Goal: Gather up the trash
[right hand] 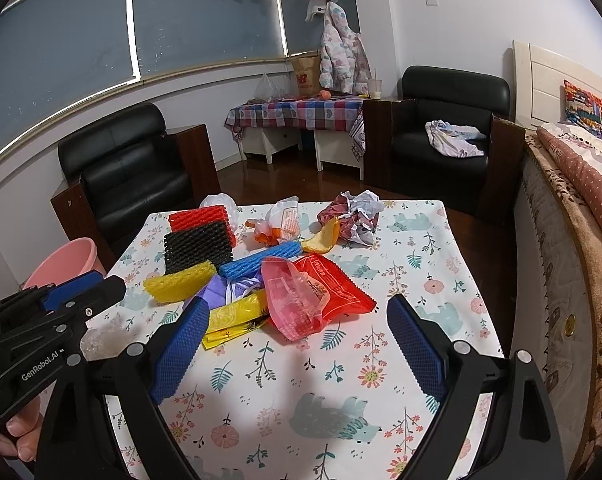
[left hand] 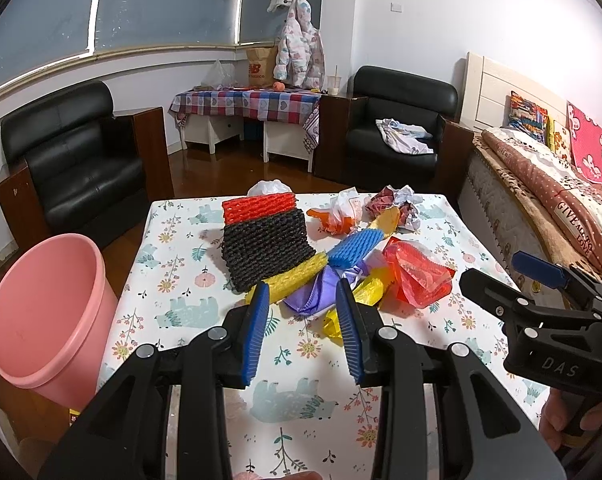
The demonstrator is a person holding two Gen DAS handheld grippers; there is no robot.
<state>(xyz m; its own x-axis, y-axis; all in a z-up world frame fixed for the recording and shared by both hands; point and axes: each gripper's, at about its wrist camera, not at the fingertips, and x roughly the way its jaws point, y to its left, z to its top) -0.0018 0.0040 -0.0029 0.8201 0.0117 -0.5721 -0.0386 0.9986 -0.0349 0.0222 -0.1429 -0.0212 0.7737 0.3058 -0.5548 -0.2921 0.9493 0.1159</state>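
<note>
A pile of trash lies on the floral-cloth table (left hand: pixel 181 280): black foam net (left hand: pixel 267 250), red foam net (left hand: pixel 259 206), yellow foam net (left hand: pixel 297 278), blue foam net (left hand: pixel 355 248), purple bag (left hand: pixel 313 296), red plastic bag (left hand: pixel 417 276), crumpled paper (left hand: pixel 401 204). A pink bin (left hand: pixel 45 312) stands left of the table. My left gripper (left hand: pixel 303 300) is open and empty, just short of the purple bag. My right gripper (right hand: pixel 297 316) is open wide and empty, near the red wrapper (right hand: pixel 329 288) and yellow wrapper (right hand: pixel 233 314).
Two black armchairs (left hand: pixel 77 160) (left hand: pixel 397 120) stand beyond the table. A bed (left hand: pixel 541 184) runs along the right. A checked-cloth side table (left hand: pixel 245 104) is at the far wall. The pink bin also shows in the right wrist view (right hand: pixel 67 260).
</note>
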